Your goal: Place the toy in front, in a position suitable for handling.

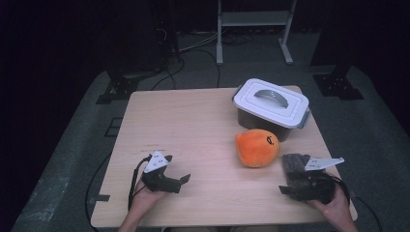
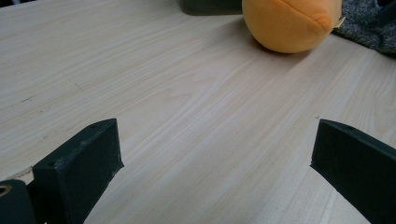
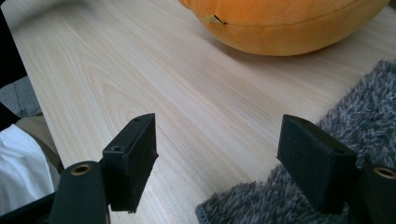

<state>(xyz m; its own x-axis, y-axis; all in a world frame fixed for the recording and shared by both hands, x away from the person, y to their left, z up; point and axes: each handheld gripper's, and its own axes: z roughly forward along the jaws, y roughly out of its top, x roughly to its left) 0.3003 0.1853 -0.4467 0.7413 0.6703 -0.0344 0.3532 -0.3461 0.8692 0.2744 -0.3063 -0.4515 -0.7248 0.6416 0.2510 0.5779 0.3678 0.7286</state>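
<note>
An orange plush toy (image 1: 257, 147) lies on the wooden table (image 1: 193, 125), right of the middle. A grey fuzzy cloth (image 1: 295, 164) lies just right of it. My right gripper (image 1: 286, 179) rests by that cloth near the front right edge. In the right gripper view its jaws (image 3: 217, 140) stand open over bare wood, the right one above the fuzzy cloth (image 3: 364, 116), with the plush (image 3: 289, 23) beyond. My left gripper (image 1: 178, 169) sits at the front left, open and holding nothing (image 2: 215, 149). It points toward the plush (image 2: 292, 23).
A grey box with a white handled lid (image 1: 270, 106) stands closed at the back right, right behind the plush. The table's front edge is close to both hands. A metal frame (image 1: 254, 29) stands on the floor beyond the table.
</note>
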